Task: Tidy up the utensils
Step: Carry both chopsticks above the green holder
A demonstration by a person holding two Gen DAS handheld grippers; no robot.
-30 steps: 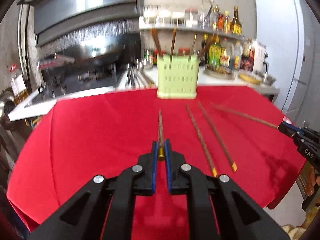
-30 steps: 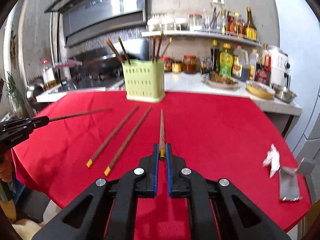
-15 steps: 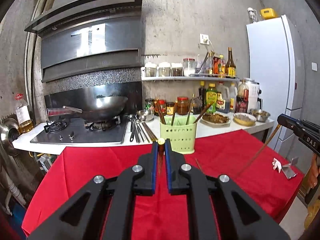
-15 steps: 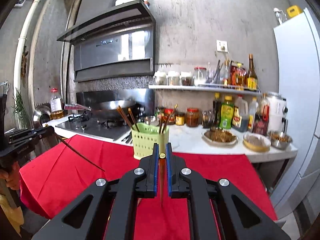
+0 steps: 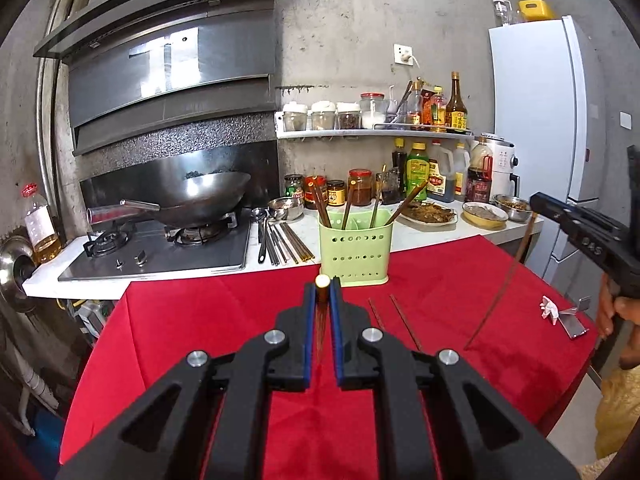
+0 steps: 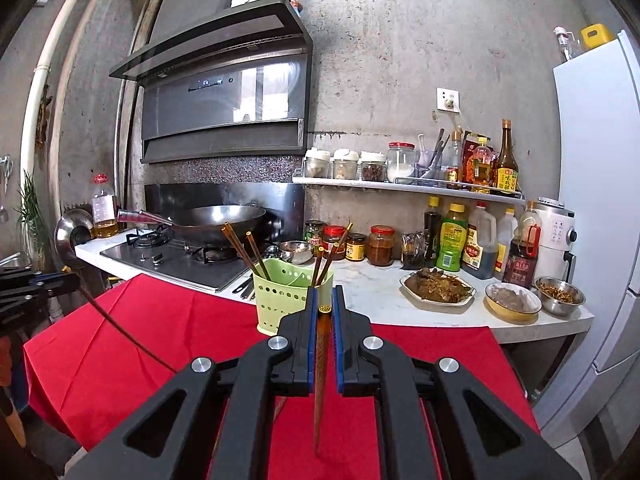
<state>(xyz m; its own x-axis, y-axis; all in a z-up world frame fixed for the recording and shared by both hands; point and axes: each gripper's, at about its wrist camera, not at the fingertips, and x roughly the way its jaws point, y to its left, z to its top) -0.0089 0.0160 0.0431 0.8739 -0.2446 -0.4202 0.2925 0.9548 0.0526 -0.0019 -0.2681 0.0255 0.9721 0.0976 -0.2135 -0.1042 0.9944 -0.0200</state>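
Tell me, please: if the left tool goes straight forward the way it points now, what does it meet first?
Probably the green utensil holder, which stands directly ahead of the left tool on the red tablecloth. Nothing shows between them, though depth is hard to judge.

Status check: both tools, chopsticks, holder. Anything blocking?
Left tool and right tool each shut on a chopstick, tips hanging down. Two chopsticks on the cloth. Holder ahead, path clear.

Both fisheye views look forward along black two-finger grippers, close above a red-clothed table (image 5: pixel 192 320), toward the grey concrete kitchen wall. Each takes in the pale green perforated plastic utensil holder (image 5: pixel 354 249) (image 6: pixel 282 295); the right camera seems nearer it.
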